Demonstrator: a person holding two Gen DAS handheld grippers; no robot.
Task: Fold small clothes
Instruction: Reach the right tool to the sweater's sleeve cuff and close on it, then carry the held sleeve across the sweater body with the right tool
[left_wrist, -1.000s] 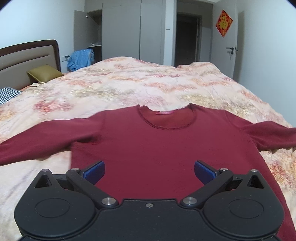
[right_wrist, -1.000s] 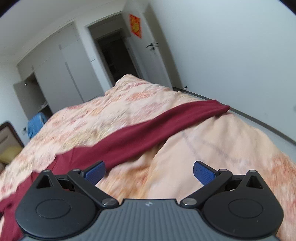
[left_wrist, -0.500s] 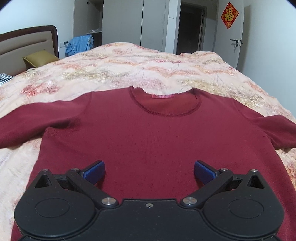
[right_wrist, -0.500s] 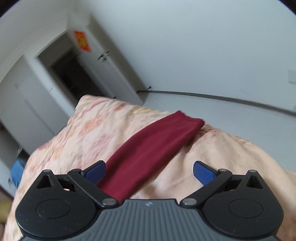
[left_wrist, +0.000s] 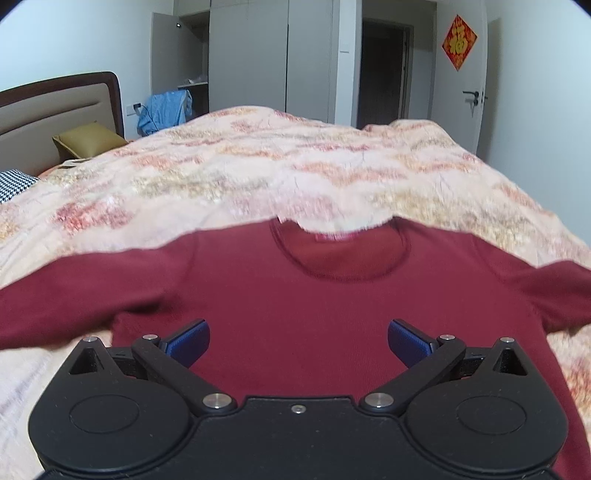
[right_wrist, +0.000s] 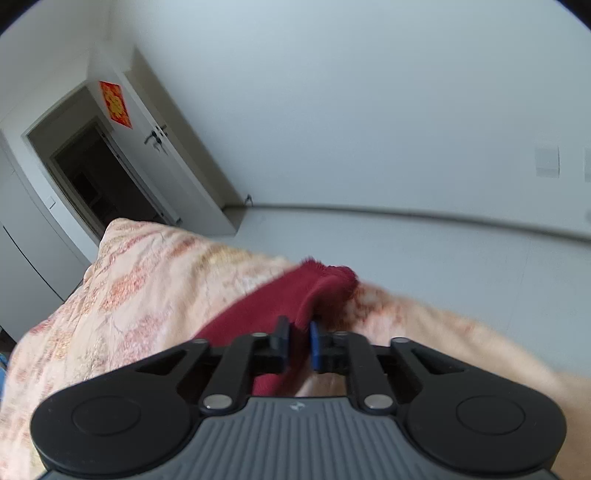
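A red diamond-shaped paper sign (left_wrist: 459, 42) with a gold "福" character hangs on the white door (left_wrist: 476, 96). From the right wrist view the sign (right_wrist: 115, 104) is blurred and unreadable. The pink neck label (left_wrist: 334, 237) of the maroon sweater (left_wrist: 295, 295) cannot be read.

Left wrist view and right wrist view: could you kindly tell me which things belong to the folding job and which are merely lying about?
Job:
- dark red sweater
- its sleeve, pinched in the right hand-held gripper
- left hand-held gripper, open above the sweater

Lying about:
- olive cushion
- blue garment
- checked pillow
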